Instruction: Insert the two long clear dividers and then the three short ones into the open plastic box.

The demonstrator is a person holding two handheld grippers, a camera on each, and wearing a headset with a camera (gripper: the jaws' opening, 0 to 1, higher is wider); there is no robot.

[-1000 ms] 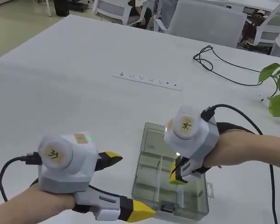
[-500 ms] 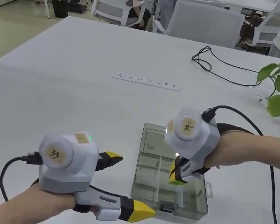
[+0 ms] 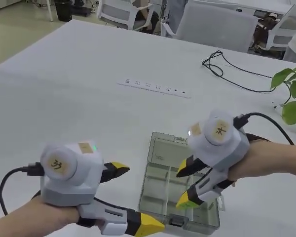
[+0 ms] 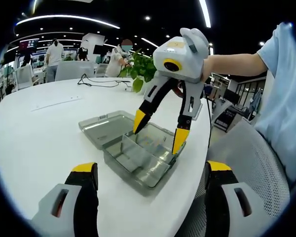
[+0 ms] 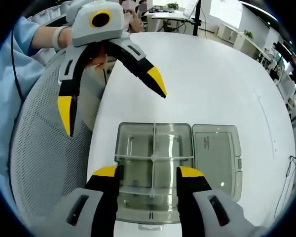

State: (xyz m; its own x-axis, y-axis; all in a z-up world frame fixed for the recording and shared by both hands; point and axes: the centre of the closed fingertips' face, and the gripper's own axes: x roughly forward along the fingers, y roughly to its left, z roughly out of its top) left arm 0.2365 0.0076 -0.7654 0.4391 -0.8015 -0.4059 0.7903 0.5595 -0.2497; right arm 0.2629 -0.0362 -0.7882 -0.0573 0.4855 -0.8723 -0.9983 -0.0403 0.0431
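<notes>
White tabletop (image 3: 89,98), box (image 3: 155,190) near its front edge with dividers (image 5: 153,159) standing inside, right tool (image 3: 183,187) spread and empty above it, left tool (image 3: 138,197) spread beside it: a careless dip could unseat a divider or shove the unbraced box off the edge.

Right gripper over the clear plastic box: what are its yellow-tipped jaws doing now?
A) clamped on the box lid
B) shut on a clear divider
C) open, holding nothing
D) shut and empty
C: in the left gripper view the right gripper stands over the clear plastic box with its two yellow-tipped jaws spread apart and nothing between them.
</notes>
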